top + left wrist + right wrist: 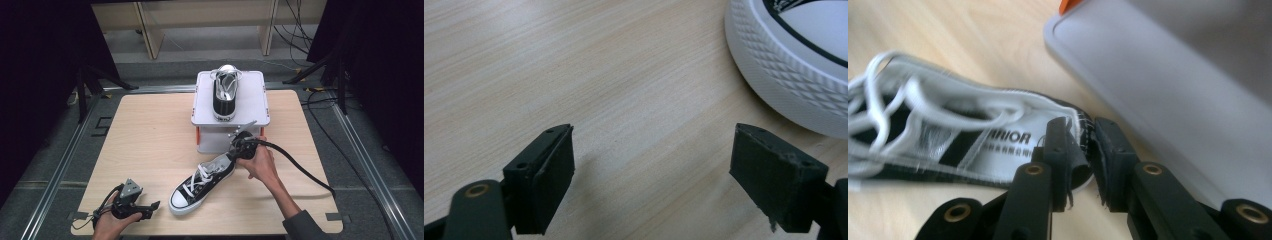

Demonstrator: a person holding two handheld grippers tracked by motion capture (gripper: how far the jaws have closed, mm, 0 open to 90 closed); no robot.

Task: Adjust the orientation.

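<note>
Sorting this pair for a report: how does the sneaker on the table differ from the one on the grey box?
The sneaker on the table lies at a slant, toe toward the person; the sneaker on the grey box points straight away. The right tongs pinch the table sneaker's heel; the box sneaker is untouched. Both are black with white laces.

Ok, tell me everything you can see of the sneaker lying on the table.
The sneaker is a black canvas low-top with white laces, a white rubber sole and a white toe cap textured with small diamonds. It lies on the wooden table, sole down, toe toward the person, heel toward the grey box. The laces are loose and a printed insole label shows. The right gripper has its fingers closed on the heel rim. The left gripper stands open beside the toe, not touching.
</note>
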